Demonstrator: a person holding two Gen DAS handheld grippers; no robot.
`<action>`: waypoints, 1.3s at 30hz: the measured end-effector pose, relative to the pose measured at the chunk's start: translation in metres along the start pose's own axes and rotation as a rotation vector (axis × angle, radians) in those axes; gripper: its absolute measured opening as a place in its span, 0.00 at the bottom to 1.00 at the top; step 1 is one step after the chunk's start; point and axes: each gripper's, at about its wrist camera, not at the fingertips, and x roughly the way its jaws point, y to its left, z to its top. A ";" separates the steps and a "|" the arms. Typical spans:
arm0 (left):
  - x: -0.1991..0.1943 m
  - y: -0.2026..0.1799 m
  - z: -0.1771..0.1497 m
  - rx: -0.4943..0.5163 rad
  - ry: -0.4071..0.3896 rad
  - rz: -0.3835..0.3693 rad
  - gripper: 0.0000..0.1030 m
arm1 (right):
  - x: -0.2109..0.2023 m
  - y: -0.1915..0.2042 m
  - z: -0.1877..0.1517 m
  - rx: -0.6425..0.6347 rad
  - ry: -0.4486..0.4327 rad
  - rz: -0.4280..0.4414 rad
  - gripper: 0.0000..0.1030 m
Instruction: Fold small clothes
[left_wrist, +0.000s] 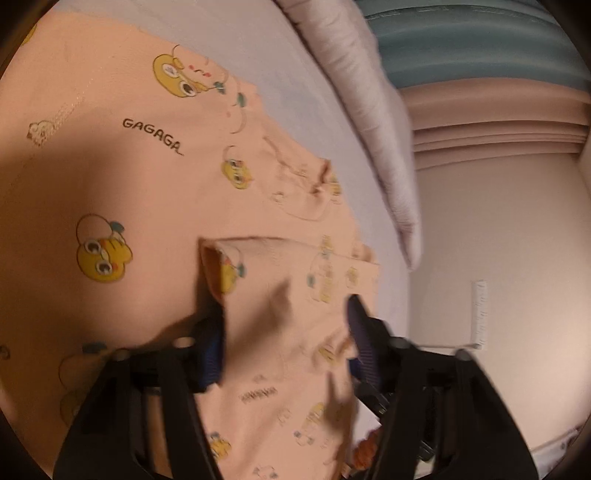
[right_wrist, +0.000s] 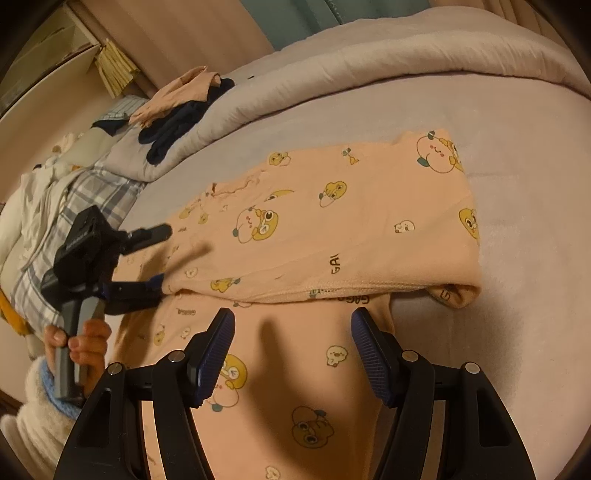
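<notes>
A peach child's garment printed with yellow cartoon faces lies on the bed, its upper part folded over the lower part. It fills the left wrist view, where a sleeve lies between the fingers. My left gripper is open just over the sleeve; it also shows in the right wrist view at the garment's left edge, held by a hand. My right gripper is open and empty above the lower part of the garment.
The bed has a pale lilac sheet and a rolled grey-lilac duvet behind the garment. A pile of peach and dark navy clothes lies on the duvet. Plaid and white cloth lies at the left. A wall is right of the bed.
</notes>
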 end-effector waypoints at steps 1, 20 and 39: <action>0.003 -0.003 0.000 0.009 -0.001 0.041 0.25 | 0.000 0.000 0.001 -0.003 -0.001 -0.003 0.64; -0.069 -0.017 0.008 0.138 -0.275 0.262 0.07 | 0.020 0.004 0.020 0.018 -0.032 0.056 0.64; -0.095 -0.002 -0.007 0.213 -0.272 0.535 0.25 | -0.022 -0.001 0.009 0.046 -0.064 -0.245 0.64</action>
